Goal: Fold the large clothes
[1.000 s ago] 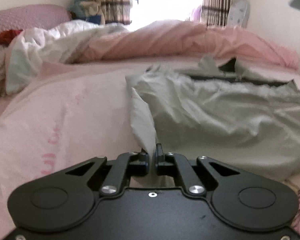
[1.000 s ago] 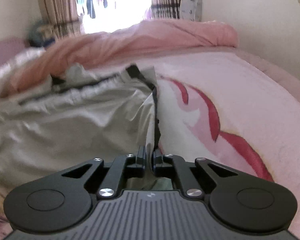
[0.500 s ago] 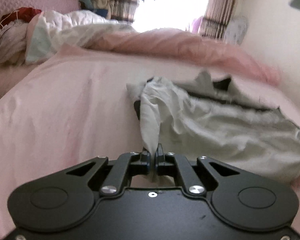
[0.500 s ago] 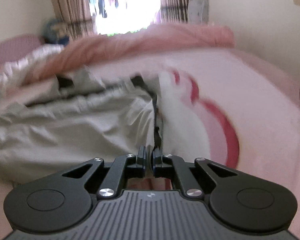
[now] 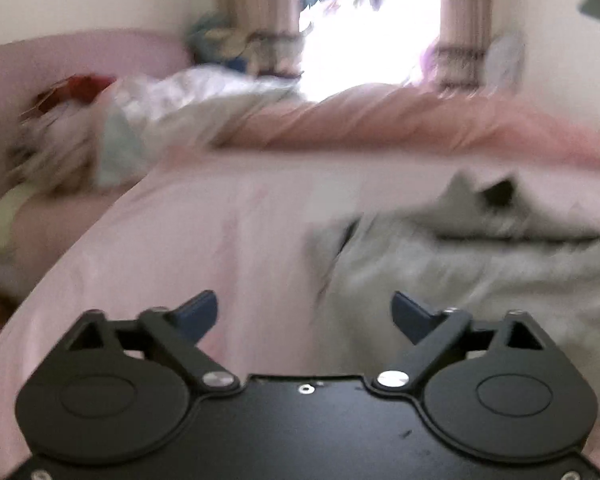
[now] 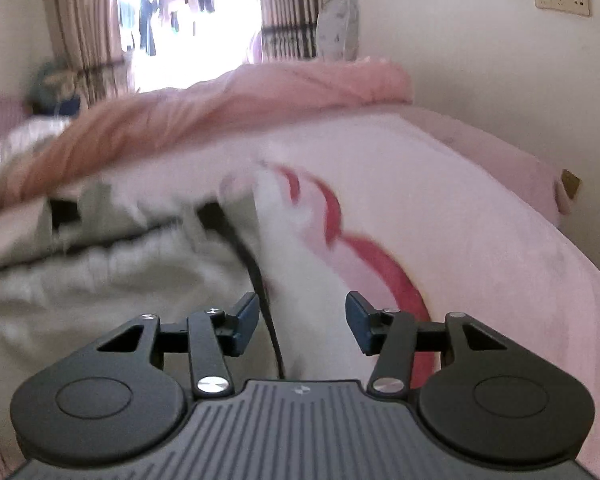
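A large grey garment (image 5: 480, 264) lies crumpled on the pink bed sheet (image 5: 220, 232). In the left wrist view it fills the right half, ahead and to the right of my left gripper (image 5: 305, 312), which is open and empty. In the right wrist view the garment (image 6: 112, 276) lies to the left, with a dark trim edge running down between the fingers. My right gripper (image 6: 302, 320) is open and empty above that edge. Both views are motion-blurred.
A rolled pink duvet (image 6: 240, 108) lies across the far side of the bed. White bedding and a pile of clothes (image 5: 100, 128) sit at the far left. A wall (image 6: 480, 60) runs along the bed's right side. A bright window with curtains (image 5: 364, 20) is behind.
Both grippers were shut on the garment's near edge and have opened, letting it drop onto the bed. Both cameras have lifted and tilted, showing more of the room.
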`<state>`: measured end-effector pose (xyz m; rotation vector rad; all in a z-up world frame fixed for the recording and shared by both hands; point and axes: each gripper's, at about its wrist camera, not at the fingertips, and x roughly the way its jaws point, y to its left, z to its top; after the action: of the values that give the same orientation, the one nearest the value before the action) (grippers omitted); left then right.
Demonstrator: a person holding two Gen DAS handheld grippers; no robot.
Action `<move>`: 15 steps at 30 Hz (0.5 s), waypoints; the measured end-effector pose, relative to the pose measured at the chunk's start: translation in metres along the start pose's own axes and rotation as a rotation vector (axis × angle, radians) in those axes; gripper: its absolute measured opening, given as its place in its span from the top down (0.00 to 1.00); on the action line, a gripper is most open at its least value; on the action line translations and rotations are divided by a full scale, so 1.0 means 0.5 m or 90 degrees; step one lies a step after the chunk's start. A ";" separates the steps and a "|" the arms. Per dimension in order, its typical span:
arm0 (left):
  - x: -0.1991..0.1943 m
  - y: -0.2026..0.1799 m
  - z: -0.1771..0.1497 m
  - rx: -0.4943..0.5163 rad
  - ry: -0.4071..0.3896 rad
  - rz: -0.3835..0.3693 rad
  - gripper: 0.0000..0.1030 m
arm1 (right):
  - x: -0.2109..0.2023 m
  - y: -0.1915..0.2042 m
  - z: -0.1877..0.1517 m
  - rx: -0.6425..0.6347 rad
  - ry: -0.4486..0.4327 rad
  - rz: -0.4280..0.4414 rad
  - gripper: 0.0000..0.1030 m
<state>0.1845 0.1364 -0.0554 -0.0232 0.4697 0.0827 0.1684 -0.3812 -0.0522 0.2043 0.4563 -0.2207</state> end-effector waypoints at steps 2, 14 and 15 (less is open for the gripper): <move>0.037 -0.028 0.038 0.013 -0.023 -0.034 0.05 | 0.043 0.020 0.035 -0.013 -0.006 -0.006 0.41; 0.295 -0.087 0.061 0.011 0.033 0.007 0.00 | 0.260 0.185 0.053 -0.127 0.036 0.036 0.24; 0.301 -0.080 0.059 0.002 0.038 0.003 0.00 | 0.269 0.193 0.048 -0.145 0.039 0.036 0.18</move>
<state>0.3349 0.1091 -0.0971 -0.0212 0.5302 0.0855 0.3208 -0.3168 -0.0783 0.0004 0.5314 -0.1065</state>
